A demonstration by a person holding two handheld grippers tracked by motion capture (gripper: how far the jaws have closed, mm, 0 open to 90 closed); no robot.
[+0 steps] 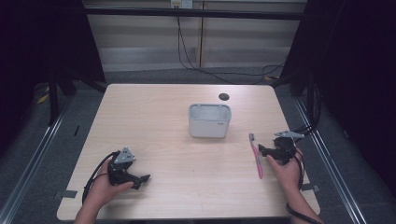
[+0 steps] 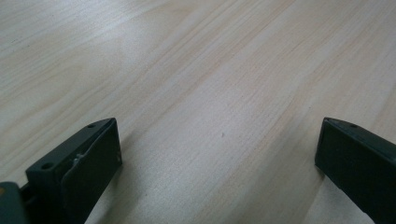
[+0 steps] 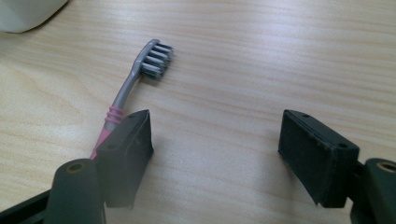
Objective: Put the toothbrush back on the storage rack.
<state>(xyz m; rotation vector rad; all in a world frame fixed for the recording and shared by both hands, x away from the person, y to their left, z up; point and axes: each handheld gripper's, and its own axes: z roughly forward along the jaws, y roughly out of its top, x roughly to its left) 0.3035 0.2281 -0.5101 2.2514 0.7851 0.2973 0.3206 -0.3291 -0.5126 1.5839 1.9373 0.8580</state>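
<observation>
Right gripper point(image 3: 217, 154), jaws wide, sits just beside a pink toothbrush point(image 3: 135, 79) on the table point(image 1: 154, 121); left gripper point(image 2: 219, 158) jaws wide, holding nothing.

The high view is looking forward and down from above the person's side, taking in the whole surface point(image 1: 154, 116) from well back. The left gripper view is riding low on the left hand-held gripper point(image 1: 140, 179) at 7 o'clock, facing bare wood at close range. The right gripper view is sitting just above the surface at 4 o'clock, looking along the right hand-held gripper point(image 3: 215, 144). It is sharing the toothbrush point(image 3: 135, 79) with the high view point(image 1: 256, 156).
</observation>
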